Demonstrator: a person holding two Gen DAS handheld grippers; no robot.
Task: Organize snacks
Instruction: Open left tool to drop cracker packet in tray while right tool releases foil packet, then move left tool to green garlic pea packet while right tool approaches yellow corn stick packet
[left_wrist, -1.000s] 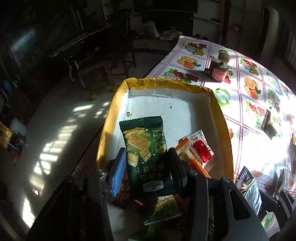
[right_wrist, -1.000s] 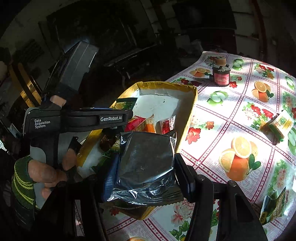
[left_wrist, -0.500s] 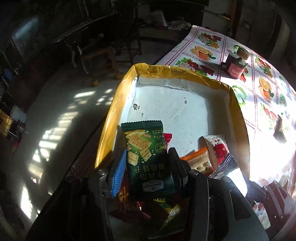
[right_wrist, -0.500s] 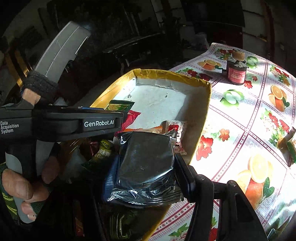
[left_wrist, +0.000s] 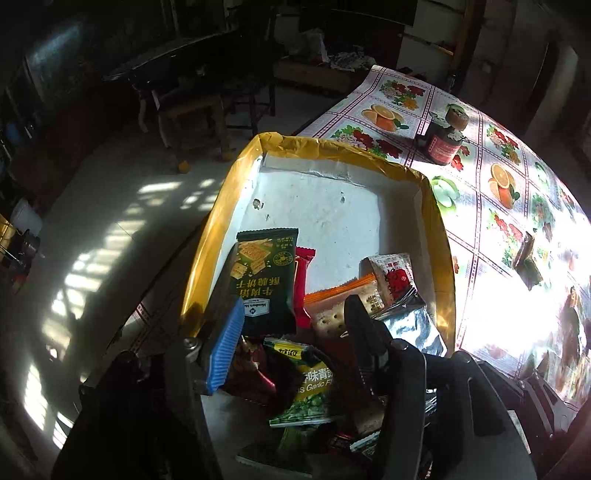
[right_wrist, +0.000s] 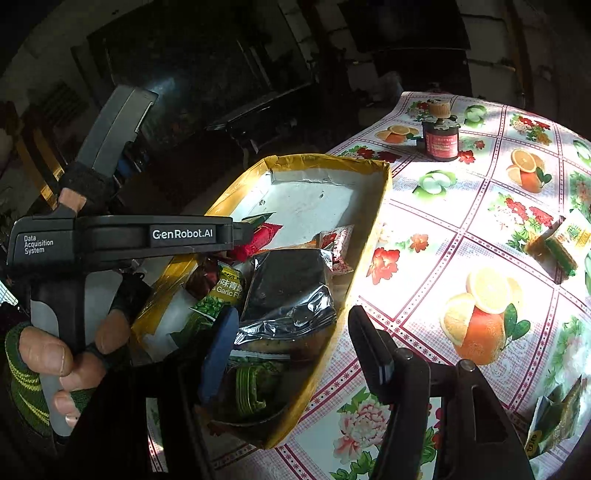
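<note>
I'm looking down close over the yellow-rimmed box (left_wrist: 439, 236) from its near end in both wrist views — the right sitting slightly rightward, both sharing the jar (right_wrist: 441, 142).

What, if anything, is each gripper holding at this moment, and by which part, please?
Nothing is held. The left gripper has open jaws, the green cracker packet lying loose in the box. The right gripper is open too, behind the silver packet.

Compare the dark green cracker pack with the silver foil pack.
The dark green cracker pack is printed and lies flat on the box floor; the silver foil pack is plain, crinkled, and rests atop other snacks. Both lie in the yellow-rimmed box, gripped by neither open claw.
</note>
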